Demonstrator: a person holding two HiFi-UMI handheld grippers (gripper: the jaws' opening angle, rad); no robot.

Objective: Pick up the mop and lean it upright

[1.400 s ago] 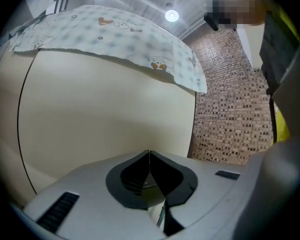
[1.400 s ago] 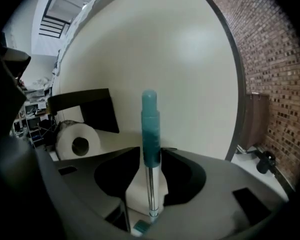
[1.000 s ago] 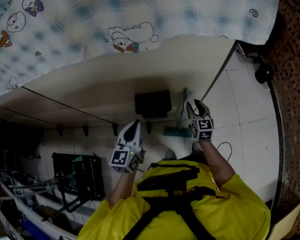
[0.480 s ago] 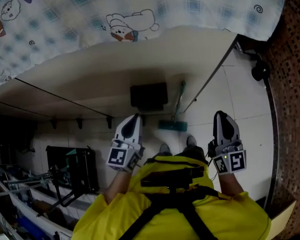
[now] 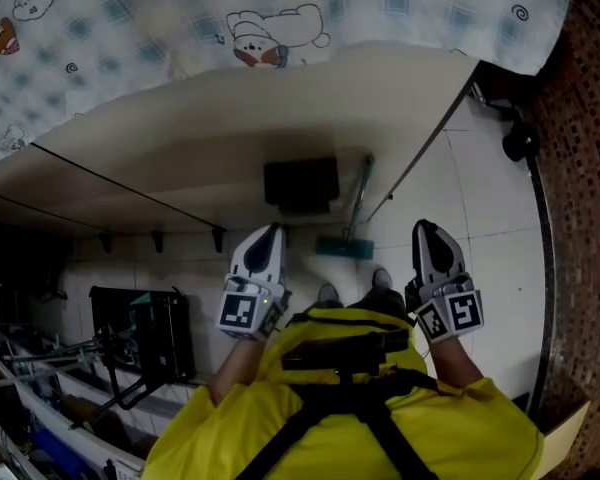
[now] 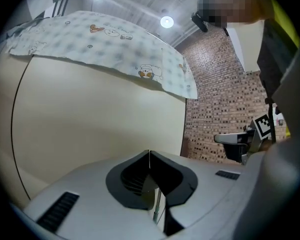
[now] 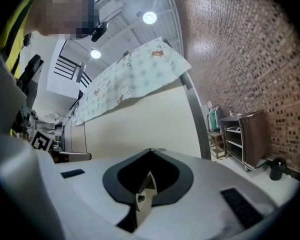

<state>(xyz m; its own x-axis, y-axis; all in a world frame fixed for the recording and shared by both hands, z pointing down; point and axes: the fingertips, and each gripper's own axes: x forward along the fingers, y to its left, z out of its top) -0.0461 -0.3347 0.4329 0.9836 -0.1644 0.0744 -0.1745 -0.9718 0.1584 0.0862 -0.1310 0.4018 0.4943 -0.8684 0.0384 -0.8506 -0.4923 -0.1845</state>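
Observation:
The mop [image 5: 356,200] has a thin teal handle and a flat teal head [image 5: 344,248]. It stands on the tiled floor with its handle leaning against the cream wall panel [image 5: 230,138], and nothing holds it. My right gripper [image 5: 426,228] hangs to the right of the mop, well apart from it, with its jaws shut and empty [image 7: 150,151]. To the mop's left, my left gripper [image 5: 271,231] is also shut with nothing in it [image 6: 149,154]. Both point toward the wall. The mop does not show in either gripper view.
A black box [image 5: 301,182] sits at the wall's foot, just left of the mop. A black cart [image 5: 145,336] stands at the lower left. A brick wall [image 5: 585,168] runs along the right, with a dark round object [image 5: 521,144] at its base. A checked cartoon cloth [image 5: 280,8] drapes over the panel's top.
My right gripper has drawn back from the mop handle to the right and toward the person, and its jaws have shut. The mop stays leaning on the wall. The left gripper has barely moved.

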